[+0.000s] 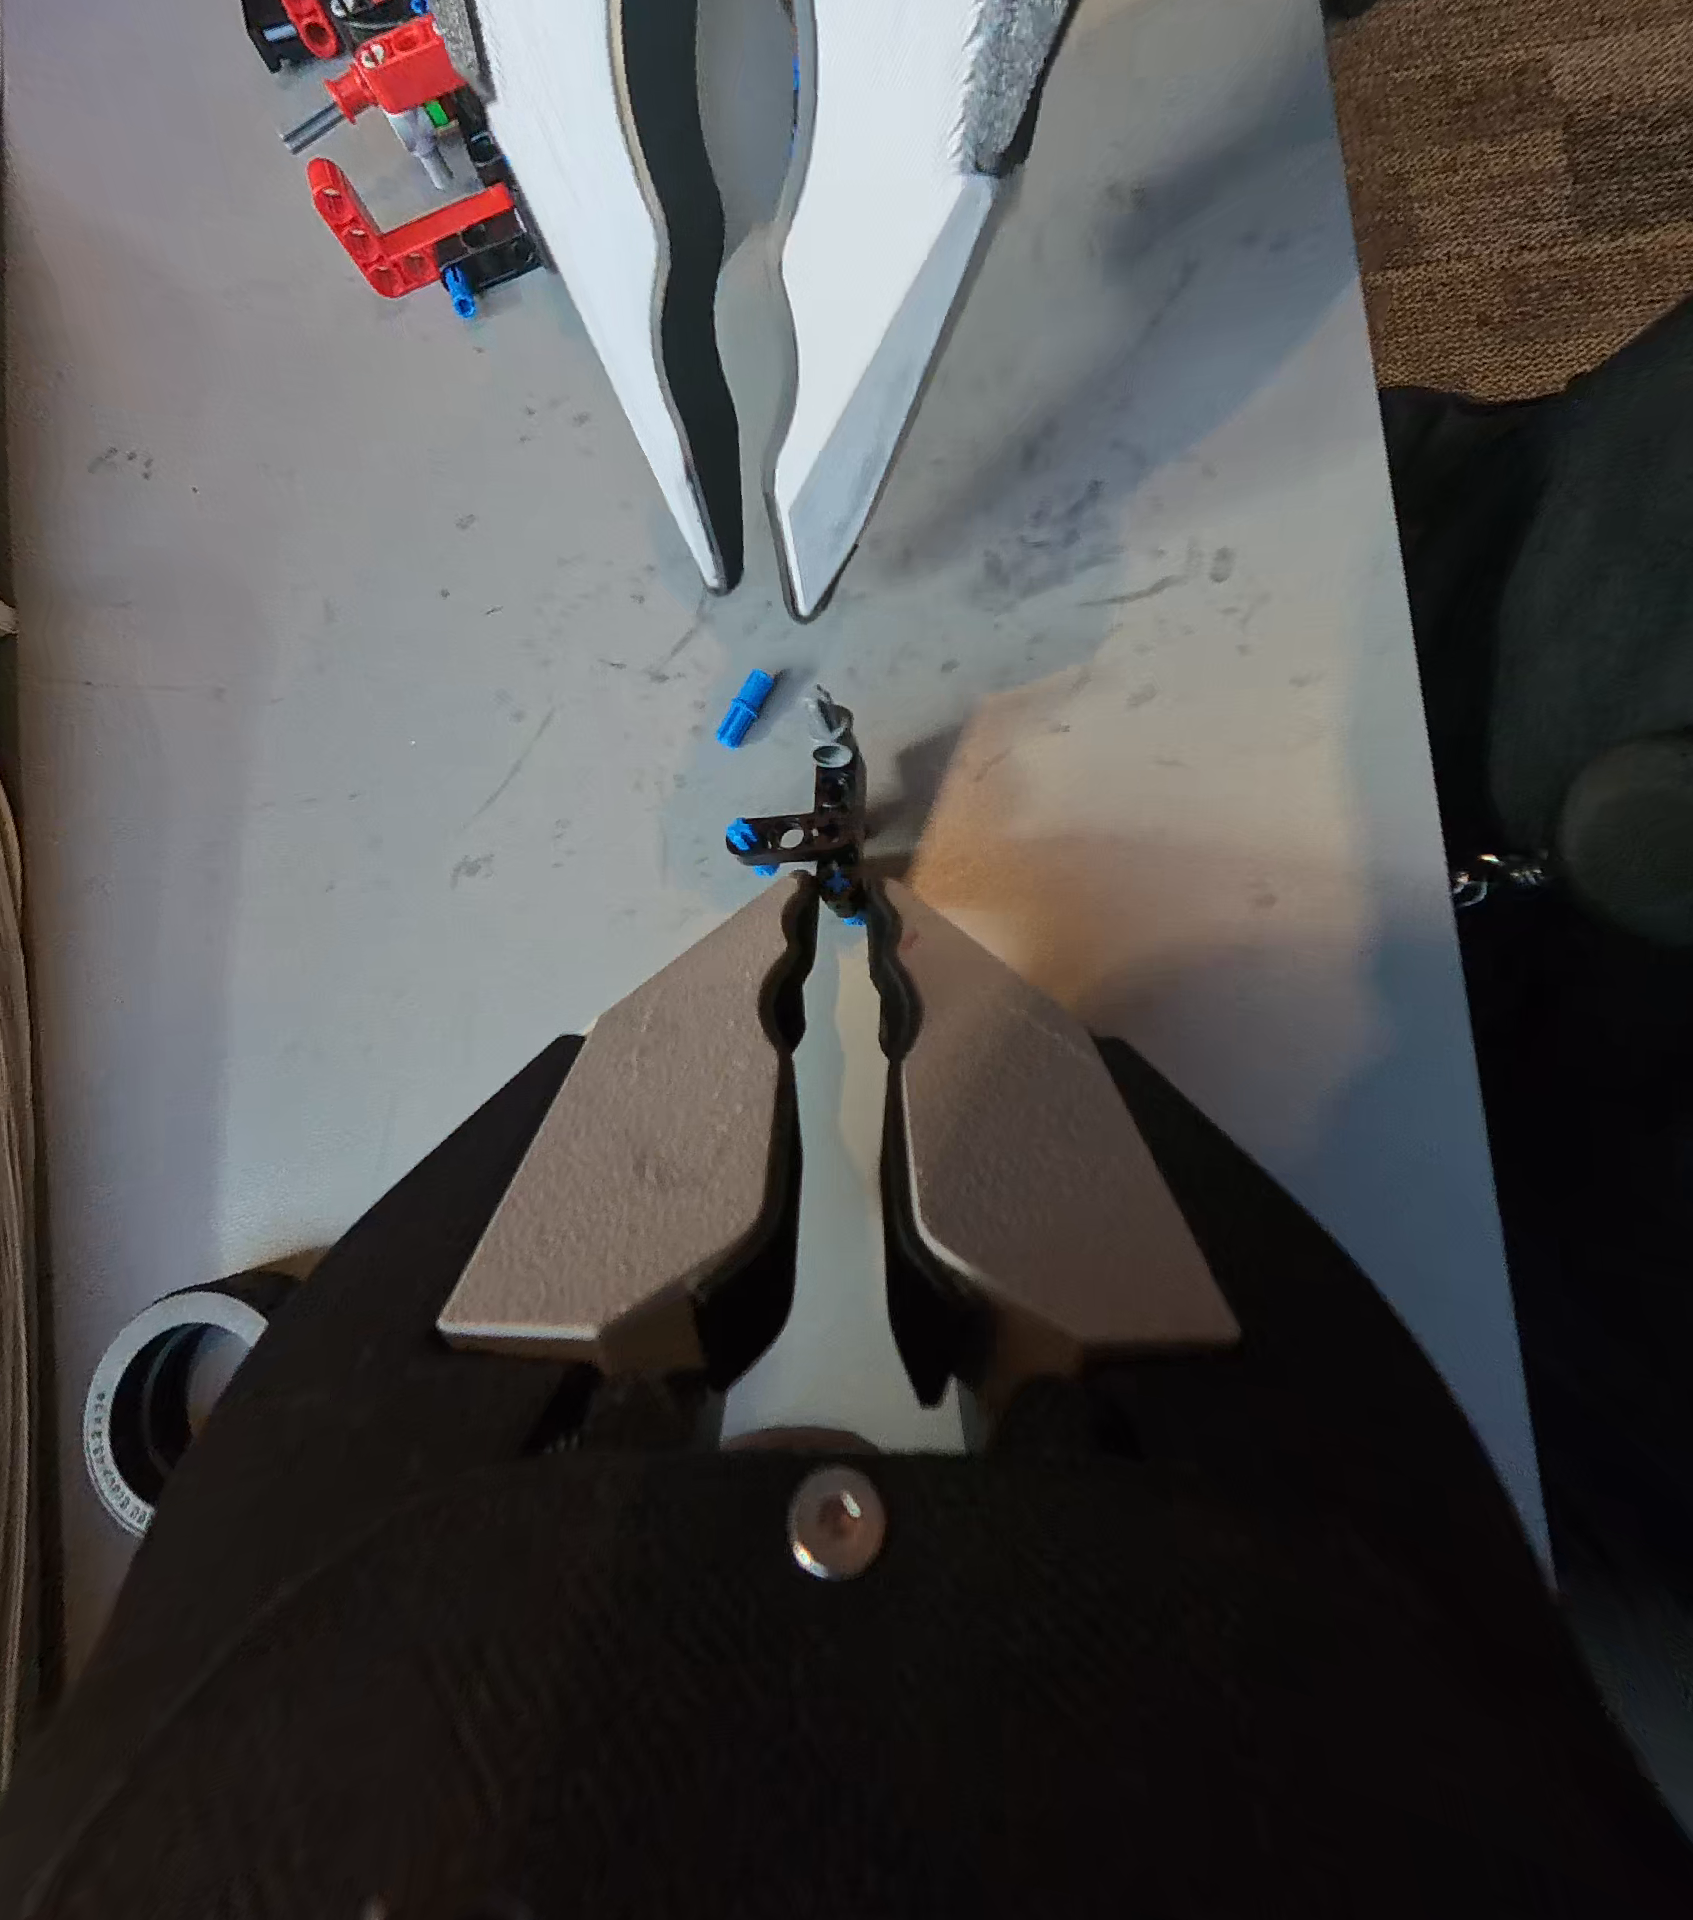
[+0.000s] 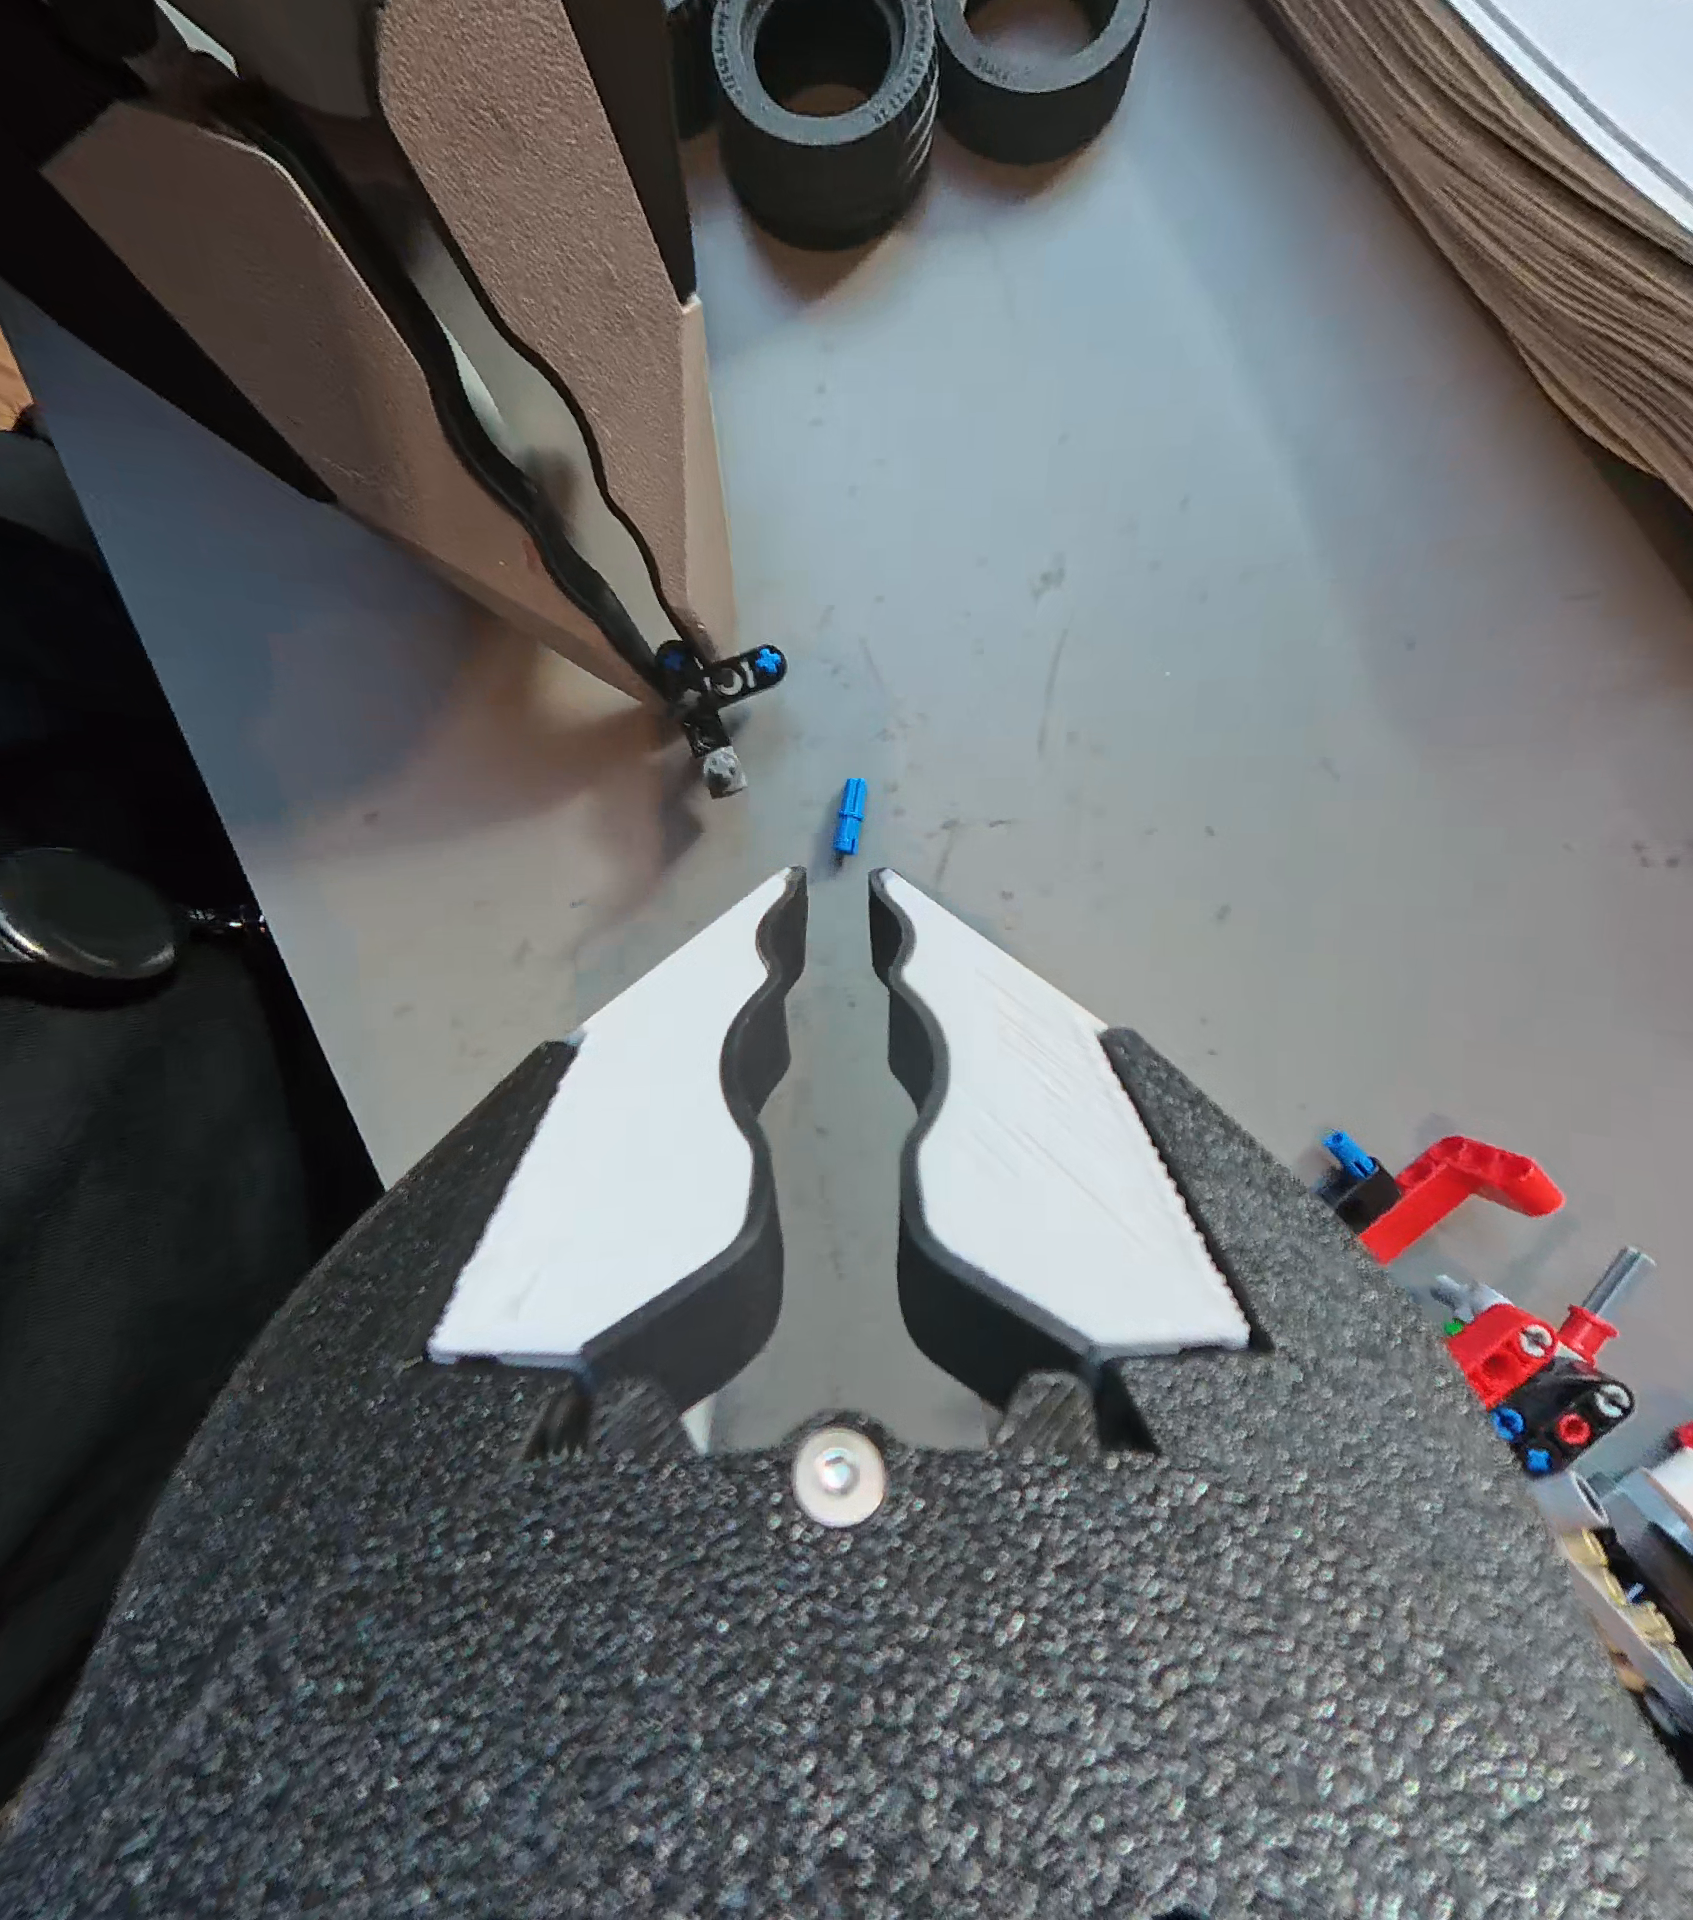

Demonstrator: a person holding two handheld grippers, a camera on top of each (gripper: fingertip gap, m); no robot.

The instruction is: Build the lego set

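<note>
My left gripper (image 1: pixel 837 899), brown-fingered, is shut on a small black L-shaped lego beam (image 1: pixel 800 831) with blue pins and a grey connector (image 1: pixel 829 732) at its far end; the beam rests low on the grey table. The same gripper (image 2: pixel 681 649) and beam (image 2: pixel 738 675) show in the right wrist view. A loose blue pin (image 1: pixel 746 709) lies on the table between the grippers. My right gripper (image 2: pixel 837 883), white-fingered, is slightly open and empty, its tips just short of the blue pin (image 2: pixel 850 817). It also shows in the left wrist view (image 1: pixel 767 597).
A partly built red and black lego assembly (image 2: pixel 1528 1361) and a red bent beam (image 2: pixel 1465 1195) lie beside the right gripper. Two black tyres (image 2: pixel 826 114) stand behind the left gripper. A thick open booklet (image 2: pixel 1600 312) borders the table. A person's dark clothing (image 1: pixel 1652 1143) is at the table's edge (image 1: pixel 1424 831). Across from one pair of fingers to the other is roughly 5 cm.
</note>
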